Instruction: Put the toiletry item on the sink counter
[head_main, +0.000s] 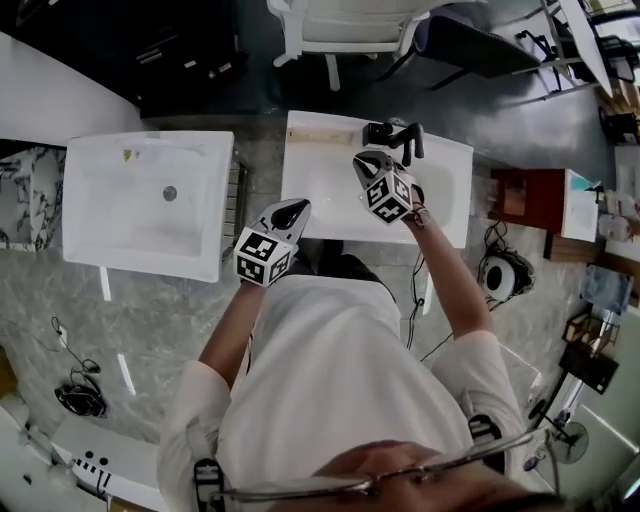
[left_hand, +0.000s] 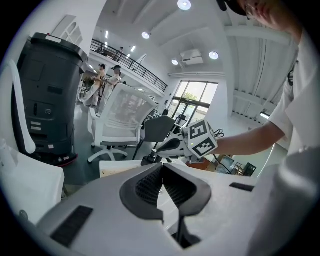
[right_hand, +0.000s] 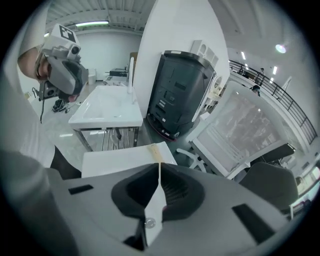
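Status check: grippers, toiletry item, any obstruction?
Left gripper shut, empty. Right gripper shut, empty, over sink. Pale item lies on its back ledge. Faucet close by.

Black faucet (head_main: 400, 136) partly behind right claw (head_main: 365, 165) (lower part hidden)

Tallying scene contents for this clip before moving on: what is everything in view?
left sink: 1, white, round drain, left of the other
right sink: 1, white, centre
faucet: 1, black, back of right sink
thin item: 1, pale tan, right sink's back-left edge; too small to identify
office chair: 1, white, beyond right sink
cabinet: 1, red-brown, right of right sink
machine: 1, dark grey, beyond the sinks
cables: black, on the floor at left
person: 1, white shirt
left tongs: shut, empty, near right sink's front-left corner
right tongs: shut, empty, above right sink
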